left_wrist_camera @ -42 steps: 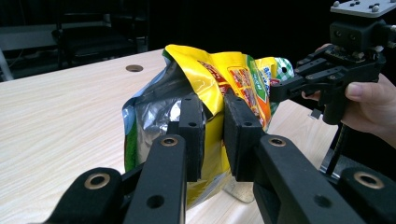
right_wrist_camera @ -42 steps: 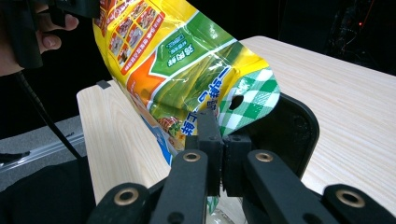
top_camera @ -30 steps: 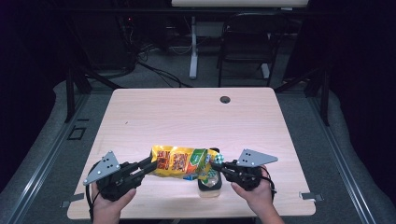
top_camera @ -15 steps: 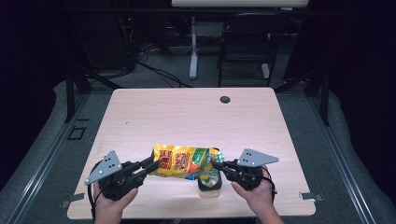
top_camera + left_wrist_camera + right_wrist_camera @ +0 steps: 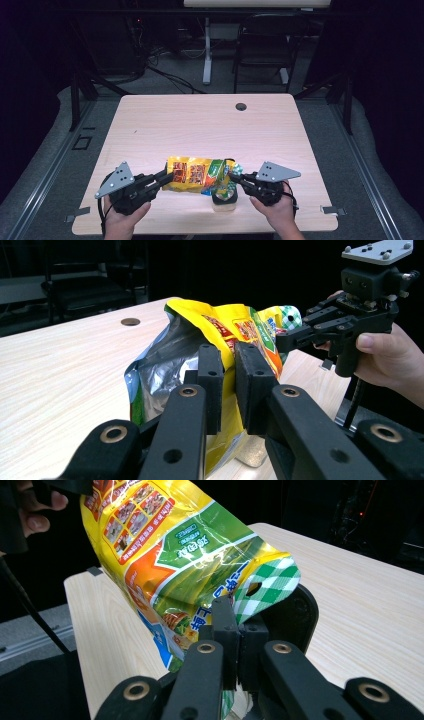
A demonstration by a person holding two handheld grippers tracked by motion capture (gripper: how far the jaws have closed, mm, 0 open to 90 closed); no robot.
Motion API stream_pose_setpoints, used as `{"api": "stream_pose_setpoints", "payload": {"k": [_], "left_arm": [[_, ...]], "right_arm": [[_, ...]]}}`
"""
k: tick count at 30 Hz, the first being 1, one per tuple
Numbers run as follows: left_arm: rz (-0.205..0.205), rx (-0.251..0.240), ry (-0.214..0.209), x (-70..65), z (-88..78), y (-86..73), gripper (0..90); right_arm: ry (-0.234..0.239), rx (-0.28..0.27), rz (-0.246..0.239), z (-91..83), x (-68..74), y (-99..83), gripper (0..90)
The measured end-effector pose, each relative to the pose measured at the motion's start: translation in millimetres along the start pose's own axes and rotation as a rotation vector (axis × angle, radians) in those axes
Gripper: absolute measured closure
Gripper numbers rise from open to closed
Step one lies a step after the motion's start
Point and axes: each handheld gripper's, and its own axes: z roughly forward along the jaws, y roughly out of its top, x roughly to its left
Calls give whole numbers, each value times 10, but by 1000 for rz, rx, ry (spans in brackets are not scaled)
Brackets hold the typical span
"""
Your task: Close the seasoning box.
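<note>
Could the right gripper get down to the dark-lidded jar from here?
Probably not as things stand: the right gripper is shut on the yellow foil snack bag, which hangs over the dark-lidded jar.

Overhead view; two close gripper views

Left tool [image 5: 229, 385] pinching snack bag [image 5: 220, 335]
</note>
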Motion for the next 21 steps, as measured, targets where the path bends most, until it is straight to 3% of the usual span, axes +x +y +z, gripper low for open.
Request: {"api": "stream_pose_setpoints", "payload": {"k": [12, 16, 21], "left_arm": [[-2, 11, 13, 5, 7, -4, 854], [4, 10, 37, 8, 12, -8, 862], [24, 1, 25, 8, 9, 23, 872]], "right_arm": [[-2, -1, -13, 0, 9, -7, 894], [-8, 4, -18, 3, 12, 2, 894], [-25, -8, -22, 10, 9, 23, 894]]}}
